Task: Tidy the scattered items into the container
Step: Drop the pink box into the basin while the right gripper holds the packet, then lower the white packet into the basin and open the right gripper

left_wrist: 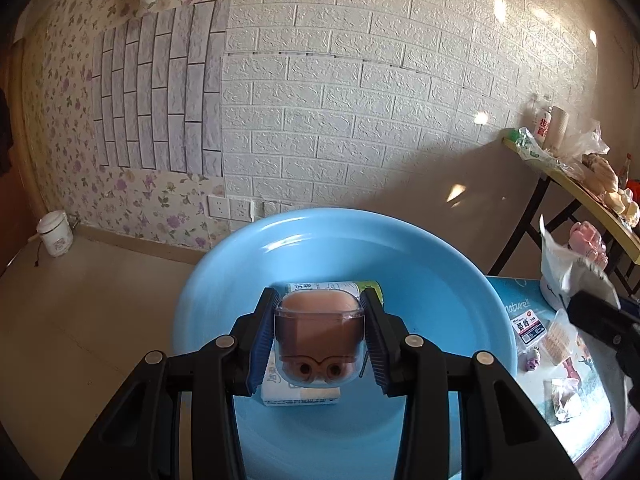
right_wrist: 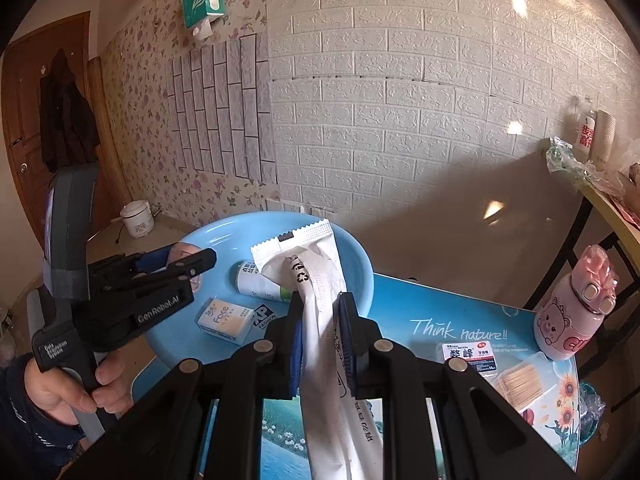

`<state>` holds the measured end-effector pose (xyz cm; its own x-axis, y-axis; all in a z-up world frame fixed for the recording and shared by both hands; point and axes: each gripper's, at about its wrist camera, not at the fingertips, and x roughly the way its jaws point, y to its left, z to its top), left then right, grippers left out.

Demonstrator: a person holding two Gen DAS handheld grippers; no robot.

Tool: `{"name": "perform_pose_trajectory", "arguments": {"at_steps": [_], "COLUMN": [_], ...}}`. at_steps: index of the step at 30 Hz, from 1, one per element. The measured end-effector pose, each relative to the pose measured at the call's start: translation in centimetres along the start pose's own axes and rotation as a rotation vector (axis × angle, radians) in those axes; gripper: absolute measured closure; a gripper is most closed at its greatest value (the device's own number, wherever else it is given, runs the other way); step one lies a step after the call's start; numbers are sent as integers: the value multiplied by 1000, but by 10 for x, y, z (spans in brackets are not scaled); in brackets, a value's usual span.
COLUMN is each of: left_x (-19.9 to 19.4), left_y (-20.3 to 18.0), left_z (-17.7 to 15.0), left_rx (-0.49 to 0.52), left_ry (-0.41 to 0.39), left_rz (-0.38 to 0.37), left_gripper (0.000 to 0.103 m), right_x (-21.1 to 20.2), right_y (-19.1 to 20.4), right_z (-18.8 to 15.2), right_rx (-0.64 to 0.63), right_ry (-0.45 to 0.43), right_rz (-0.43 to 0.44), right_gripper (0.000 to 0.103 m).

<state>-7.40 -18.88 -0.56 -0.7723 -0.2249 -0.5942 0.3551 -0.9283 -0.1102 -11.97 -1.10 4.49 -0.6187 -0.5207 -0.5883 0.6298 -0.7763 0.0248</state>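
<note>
- White brick-pattern wall behind, floral wallpaper to the left, and a small worktop (right_wrist: pixel 472 320) with a blue scenic print carrying the mess.
- Blue basin (left_wrist: pixel 400 240) sits at the worktop's left end; that's the container. Already lying in it: a small tissue pack (right_wrist: pixel 226 320) and a rolled-up item with a green end (right_wrist: pixel 260 282).
- Left tool (left_wrist: pixel 320 332) hovers over the basin, pinching a little clear plastic case (left_wrist: pixel 319 340) with something tan inside. Looks rigid and light, probably a bit slick, so a squeeze across its flat sides seems right. Jaws stand only as wide as the case.
- Right tool (right_wrist: pixel 320 344) is clamped on a white sachet (right_wrist: pixel 316 300), which stands up with its crimped top leaning over the basin's near rim. Soft, floppy, nearly weightless I'd guess; gripping mid-body like this keeps it from folding over.
- Left on the worktop: a box of toothpicks (right_wrist: pixel 516 380) with a labelled card (right_wrist: pixel 466 354) beside it, and a pink kids' bottle (right_wrist: pixel 572 320) at the far right. The bottle looks heaviest; I'd grab it around the body.
</note>
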Motion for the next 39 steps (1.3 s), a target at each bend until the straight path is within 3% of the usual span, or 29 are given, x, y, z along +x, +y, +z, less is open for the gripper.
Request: {"name": "perform_pose_trajectory", "arguments": {"at_steps": [9,11,13,22,37,39], "left_x": [15,14,13,-7,-14,-14], "left_y": [-7,-5,-3,15,29,31], "left_z": [0,0,1,2,6,5], "left_rx": [28,25,21,2,-20,-25], "left_ry": [19,12,9,-33,-45,-45], "left_rz": [4,7,16,40,70,77], "left_gripper": [63,59,46,36,35,35], "right_x": [8,12,16,41,113,116], "right_y": [3,4,5,12,40,40], "right_z": [10,10,11,22,27,25], "right_rx": [-6,-4,-3,20,26,30], "right_ry": [-6,2,10,37,133,151], "right_rz": [-2,2,7,33,53,44], "right_gripper": [86,86,86,86,85,75]}}
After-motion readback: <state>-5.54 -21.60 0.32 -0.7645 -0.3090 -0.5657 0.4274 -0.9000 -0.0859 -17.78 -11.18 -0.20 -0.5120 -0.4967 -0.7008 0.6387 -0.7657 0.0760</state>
